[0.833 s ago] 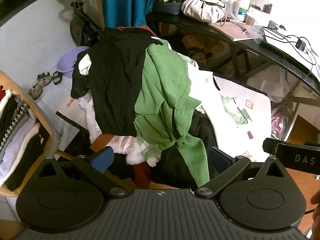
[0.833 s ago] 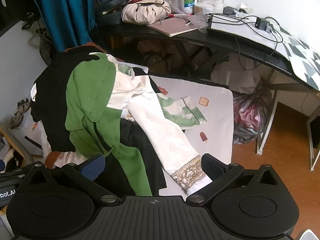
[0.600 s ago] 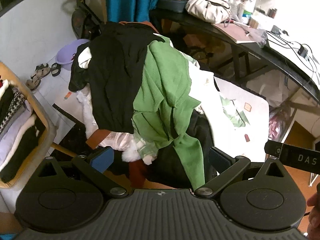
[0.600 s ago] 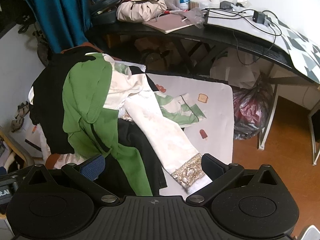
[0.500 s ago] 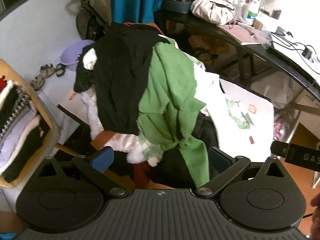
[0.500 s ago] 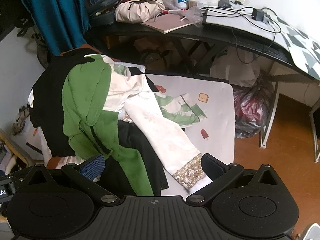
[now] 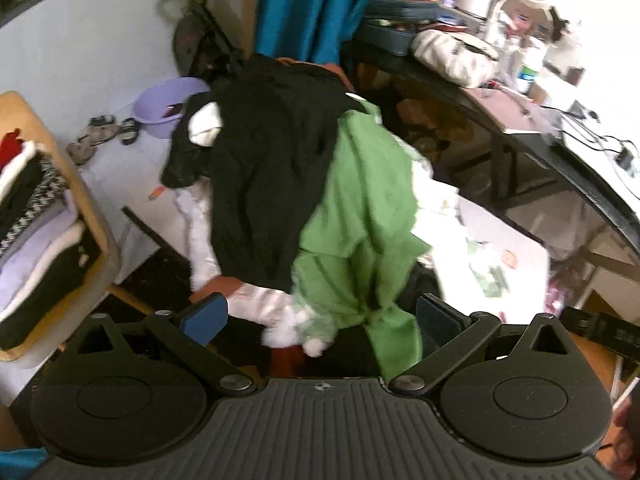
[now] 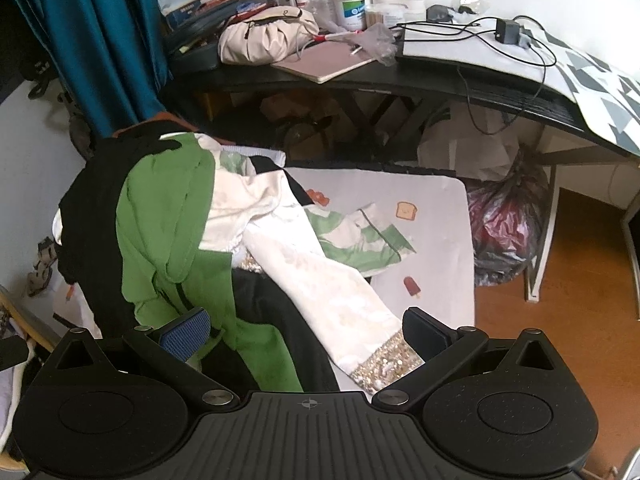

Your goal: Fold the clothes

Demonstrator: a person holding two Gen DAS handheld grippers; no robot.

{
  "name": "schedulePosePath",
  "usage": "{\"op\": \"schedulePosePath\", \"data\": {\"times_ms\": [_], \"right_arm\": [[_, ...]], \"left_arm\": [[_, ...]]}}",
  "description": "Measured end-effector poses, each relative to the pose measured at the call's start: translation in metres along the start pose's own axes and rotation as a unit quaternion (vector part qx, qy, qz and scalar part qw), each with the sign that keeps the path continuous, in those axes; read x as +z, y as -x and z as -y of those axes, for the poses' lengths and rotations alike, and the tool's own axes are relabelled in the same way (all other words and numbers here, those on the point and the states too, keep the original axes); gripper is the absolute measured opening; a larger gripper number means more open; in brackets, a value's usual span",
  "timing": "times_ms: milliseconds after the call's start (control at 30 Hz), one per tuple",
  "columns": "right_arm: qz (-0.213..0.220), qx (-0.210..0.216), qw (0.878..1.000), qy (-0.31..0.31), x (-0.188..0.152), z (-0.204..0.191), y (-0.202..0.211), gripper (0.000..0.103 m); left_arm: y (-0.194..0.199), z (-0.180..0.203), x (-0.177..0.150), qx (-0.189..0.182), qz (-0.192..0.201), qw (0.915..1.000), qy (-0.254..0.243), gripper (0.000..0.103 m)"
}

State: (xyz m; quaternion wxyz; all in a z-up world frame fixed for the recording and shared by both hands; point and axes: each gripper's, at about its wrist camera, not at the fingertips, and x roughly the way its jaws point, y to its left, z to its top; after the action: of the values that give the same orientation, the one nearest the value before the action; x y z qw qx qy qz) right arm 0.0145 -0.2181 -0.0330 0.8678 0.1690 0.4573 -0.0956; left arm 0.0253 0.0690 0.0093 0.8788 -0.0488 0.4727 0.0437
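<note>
Clothes (image 8: 176, 220) lie in an unsorted heap, so the step in hand looks like choosing a first garment; nothing is folded on the table yet. Both the left gripper (image 7: 320, 316) and the right gripper (image 8: 306, 330) stand fully open and hold nothing. In the left view the green top (image 7: 360, 232) hangs between the fingers at lower centre. In the right view the white sleeve (image 8: 332, 292) runs toward the lower right finger. Next, one gripper must descend and pinch a single layer. The table (image 8: 432, 216) shows bare at centre right.
</note>
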Motion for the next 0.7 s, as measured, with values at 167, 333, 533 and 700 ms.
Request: {"op": "schedulePosePath", "data": {"times_ms": [167,333,533,700], "right_arm": [[-0.005,0.003,1.0,0.007,0.004,-0.005,-0.011,0.102],[-0.005,0.005,1.0,0.01,0.008,-0.018,-0.025,0.102],[0.02,0.013,1.0,0.01,0.028,-0.039,-0.04,0.099],[0.056,0.013,0.998,0.005,0.053,-0.081,-0.058,0.099]], "left_arm": [[0.003,-0.008,0.004,0.048,0.029,0.998,-0.027,0.102],[0.0,-0.027,0.004,0.041,0.044,0.998,-0.021,0.102],[-0.028,-0.054,0.005,0.039,0.032,0.9987,-0.014,0.102],[-0.056,-0.083,0.02,0.03,0.025,0.9992,-0.012,0.102]]}}
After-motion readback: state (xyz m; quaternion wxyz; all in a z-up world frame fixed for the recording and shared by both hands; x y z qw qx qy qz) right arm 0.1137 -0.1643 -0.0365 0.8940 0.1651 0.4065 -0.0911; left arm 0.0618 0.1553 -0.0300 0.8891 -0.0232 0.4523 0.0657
